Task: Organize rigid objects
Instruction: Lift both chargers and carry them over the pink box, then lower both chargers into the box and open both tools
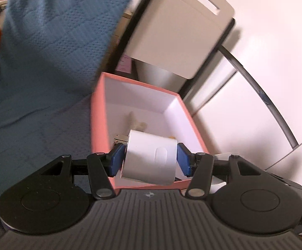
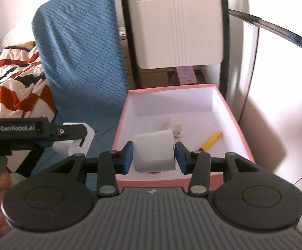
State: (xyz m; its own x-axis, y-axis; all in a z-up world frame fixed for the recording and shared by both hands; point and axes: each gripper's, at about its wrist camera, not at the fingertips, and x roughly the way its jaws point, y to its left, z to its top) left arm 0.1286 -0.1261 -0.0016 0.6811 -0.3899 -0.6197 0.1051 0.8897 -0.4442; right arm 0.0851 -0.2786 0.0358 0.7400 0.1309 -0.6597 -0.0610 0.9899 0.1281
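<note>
The left gripper clamps a stiff, smooth white charger by its sides; the right gripper pinches a light block over the pink box.

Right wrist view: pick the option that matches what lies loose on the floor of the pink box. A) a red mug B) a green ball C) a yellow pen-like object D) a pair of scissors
C: in the right wrist view a yellow pen-like object lies on the white floor of the pink box, toward its right wall, beyond the white block that the right tool grips.
</note>
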